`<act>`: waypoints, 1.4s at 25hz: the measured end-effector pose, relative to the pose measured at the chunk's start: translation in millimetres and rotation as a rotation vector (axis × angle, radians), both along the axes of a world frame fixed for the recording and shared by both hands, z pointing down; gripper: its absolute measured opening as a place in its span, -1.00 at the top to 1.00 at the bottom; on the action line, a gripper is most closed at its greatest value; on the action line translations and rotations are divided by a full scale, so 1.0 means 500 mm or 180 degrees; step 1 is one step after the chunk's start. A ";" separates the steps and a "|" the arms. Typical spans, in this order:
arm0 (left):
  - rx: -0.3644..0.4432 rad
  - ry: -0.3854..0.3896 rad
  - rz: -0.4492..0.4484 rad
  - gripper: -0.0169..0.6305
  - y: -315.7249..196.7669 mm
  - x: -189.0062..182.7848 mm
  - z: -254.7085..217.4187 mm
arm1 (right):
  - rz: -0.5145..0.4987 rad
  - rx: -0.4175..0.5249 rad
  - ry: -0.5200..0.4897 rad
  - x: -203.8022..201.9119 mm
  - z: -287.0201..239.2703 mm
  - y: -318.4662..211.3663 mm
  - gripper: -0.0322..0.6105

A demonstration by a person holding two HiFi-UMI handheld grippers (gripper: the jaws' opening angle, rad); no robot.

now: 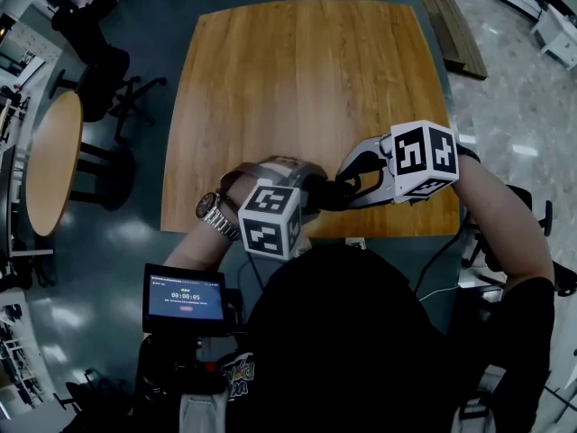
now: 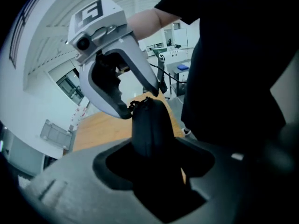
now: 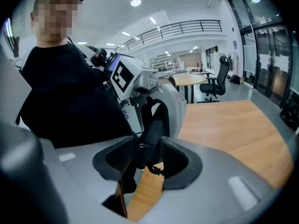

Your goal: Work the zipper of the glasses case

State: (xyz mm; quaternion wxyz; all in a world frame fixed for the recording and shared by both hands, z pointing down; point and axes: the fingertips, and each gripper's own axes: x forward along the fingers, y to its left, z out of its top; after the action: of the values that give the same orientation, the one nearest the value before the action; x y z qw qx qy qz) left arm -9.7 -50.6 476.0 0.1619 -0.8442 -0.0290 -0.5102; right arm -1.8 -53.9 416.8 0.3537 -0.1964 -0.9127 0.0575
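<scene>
Above the tabletop's (image 1: 297,88) 6 o'clock edge, the left gripper's (image 2: 154,164) fingers clamp the glasses case (image 2: 149,129) to steady it while the right gripper's (image 3: 147,157) fingers pinch its zipper end, apparently ready to pull

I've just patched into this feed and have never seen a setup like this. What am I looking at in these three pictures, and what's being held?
There is no robot here. A person holds a pair of tongs in each hand. The overhead picture comes from a camera on their head. The other two cameras ride on the tongs and look along the jaws. The wooden table shows nothing lying on it in the head view. The left tongs clamp a black glasses case, held over the table's near edge. The right tongs pinch its other end, by the zipper pull.
</scene>
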 end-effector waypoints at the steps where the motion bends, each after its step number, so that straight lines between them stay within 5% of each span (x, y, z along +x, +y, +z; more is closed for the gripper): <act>1: 0.0046 -0.0046 0.0002 0.12 -0.003 -0.003 0.004 | -0.0020 0.0082 0.0036 -0.003 0.007 -0.003 0.36; 9: 0.0087 -0.0022 -0.0077 0.12 -0.023 -0.014 0.009 | -0.0289 0.0690 -0.0083 -0.009 -0.015 -0.001 0.68; 15: 0.0189 -0.0027 -0.0158 0.13 -0.051 -0.026 0.018 | -0.0387 0.0578 -0.0160 0.001 -0.026 0.006 0.82; 20: -0.0255 0.0448 -0.0389 0.14 -0.064 -0.021 0.007 | -0.0443 0.0977 -0.0056 0.012 0.002 -0.022 0.84; 25: -0.0531 0.0639 -0.0492 0.14 -0.047 -0.018 0.000 | -0.0304 0.1357 -0.0249 0.010 -0.012 -0.026 0.81; 30: -0.0813 0.0880 -0.0558 0.14 -0.038 -0.008 -0.004 | -0.0147 0.1440 -0.0360 0.012 -0.029 -0.045 0.63; 35: -0.1008 0.0939 -0.0545 0.14 -0.034 -0.010 -0.002 | -0.0372 0.1476 -0.0232 0.013 -0.018 -0.034 0.53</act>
State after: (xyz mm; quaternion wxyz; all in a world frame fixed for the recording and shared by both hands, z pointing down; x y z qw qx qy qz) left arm -14.7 -67.4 475.2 -0.0140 -0.9239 -0.0130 -0.3821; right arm 5.0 -70.9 407.8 0.3589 -0.1643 -0.9008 -0.1813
